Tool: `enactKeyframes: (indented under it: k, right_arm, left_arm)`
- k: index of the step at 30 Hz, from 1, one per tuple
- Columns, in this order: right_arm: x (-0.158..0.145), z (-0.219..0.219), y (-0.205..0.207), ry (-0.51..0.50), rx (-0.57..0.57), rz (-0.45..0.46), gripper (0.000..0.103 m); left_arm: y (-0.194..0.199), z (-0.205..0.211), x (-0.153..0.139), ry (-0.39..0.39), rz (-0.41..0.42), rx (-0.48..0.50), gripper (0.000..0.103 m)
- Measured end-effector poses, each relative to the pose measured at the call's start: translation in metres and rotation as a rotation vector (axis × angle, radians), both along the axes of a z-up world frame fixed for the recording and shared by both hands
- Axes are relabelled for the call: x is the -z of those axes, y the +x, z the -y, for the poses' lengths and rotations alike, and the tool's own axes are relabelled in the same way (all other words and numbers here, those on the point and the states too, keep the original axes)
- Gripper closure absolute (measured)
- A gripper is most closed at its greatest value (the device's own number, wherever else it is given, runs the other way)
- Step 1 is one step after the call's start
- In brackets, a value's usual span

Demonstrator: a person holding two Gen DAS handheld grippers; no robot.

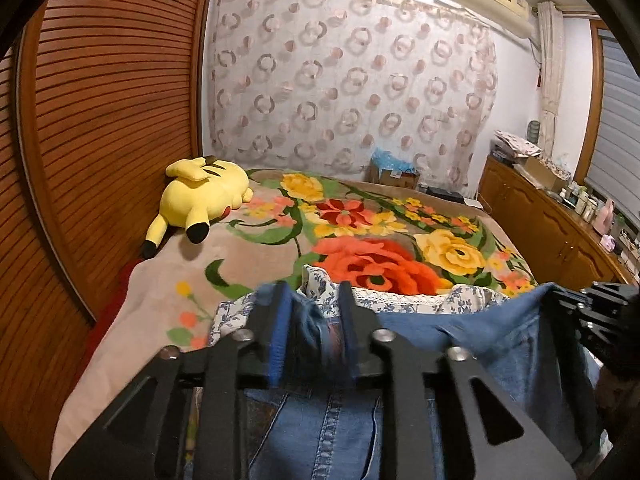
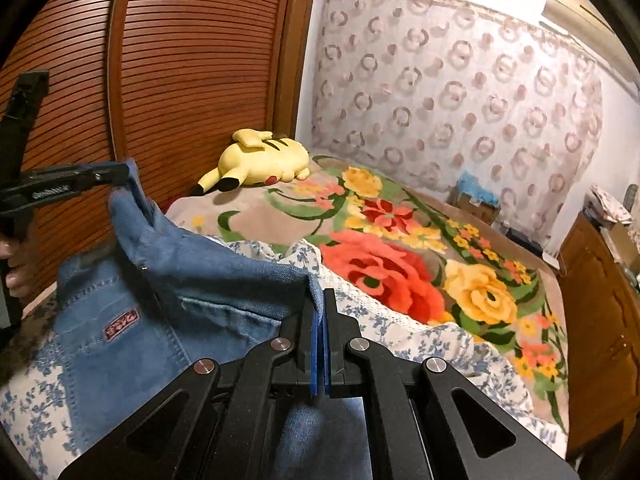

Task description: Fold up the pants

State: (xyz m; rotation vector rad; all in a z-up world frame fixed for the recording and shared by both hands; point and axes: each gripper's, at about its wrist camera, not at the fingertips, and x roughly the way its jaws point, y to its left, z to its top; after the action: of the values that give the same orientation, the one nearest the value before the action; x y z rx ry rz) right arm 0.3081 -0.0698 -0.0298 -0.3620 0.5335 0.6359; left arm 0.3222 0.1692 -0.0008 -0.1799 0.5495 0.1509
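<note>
A pair of blue denim pants (image 1: 460,344) (image 2: 168,292) is held up over the near end of the bed. My left gripper (image 1: 314,304) is shut on a bunched fold of the pants. It also shows at the left of the right wrist view (image 2: 120,172), pinching the raised edge. My right gripper (image 2: 320,304) is shut on the other end of the same edge, its blue pads pressed together on the denim. It shows at the right edge of the left wrist view (image 1: 568,300). A red label (image 2: 122,324) faces up.
A blue-flowered white cloth (image 2: 420,340) lies under the pants on a floral blanket (image 1: 360,240). A yellow plush toy (image 1: 200,196) lies at the far left by the slatted wooden wardrobe (image 1: 100,120). A wooden cabinet (image 1: 552,224) runs along the right.
</note>
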Motion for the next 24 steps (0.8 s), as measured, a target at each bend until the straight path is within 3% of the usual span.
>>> enactKeyframes:
  k: [1, 3, 4, 5, 7, 8, 13, 24]
  right_arm:
    - [0.002, -0.002, 0.006, -0.009, 0.004, 0.004, 0.102]
    - [0.008, 0.0, 0.018, -0.026, 0.017, 0.003, 0.102]
    - [0.01, -0.001, 0.023, -0.03, 0.022, -0.008, 0.102]
    - [0.013, -0.002, 0.028, -0.026, 0.028, -0.022, 0.102]
    - [0.011, -0.001, 0.033, -0.012, 0.038, -0.058, 0.102]
    - [0.011, 0.0, 0.036, -0.009, 0.043, -0.074, 0.1]
    - [-0.001, 0.012, 0.033, 0.026, 0.069, -0.087, 0.059]
    - [-0.011, 0.073, -0.038, 0.07, 0.116, -0.146, 0.059]
  left_arm:
    - [-0.001, -0.001, 0.0, -0.003, 0.0, 0.007, 0.059]
    - [-0.002, 0.0, 0.001, 0.002, -0.001, 0.019, 0.058]
    - [-0.003, 0.002, 0.002, 0.01, -0.009, 0.03, 0.05]
    - [-0.004, 0.005, 0.004, 0.016, -0.018, 0.042, 0.036]
    - [-0.006, 0.01, 0.008, 0.018, -0.028, 0.063, 0.023]
    - [-0.008, 0.012, 0.01, 0.014, -0.031, 0.075, 0.023]
    - [-0.016, 0.035, 0.02, 0.026, -0.079, 0.125, 0.023]
    - [-0.042, 0.098, 0.04, 0.049, -0.095, 0.285, 0.023]
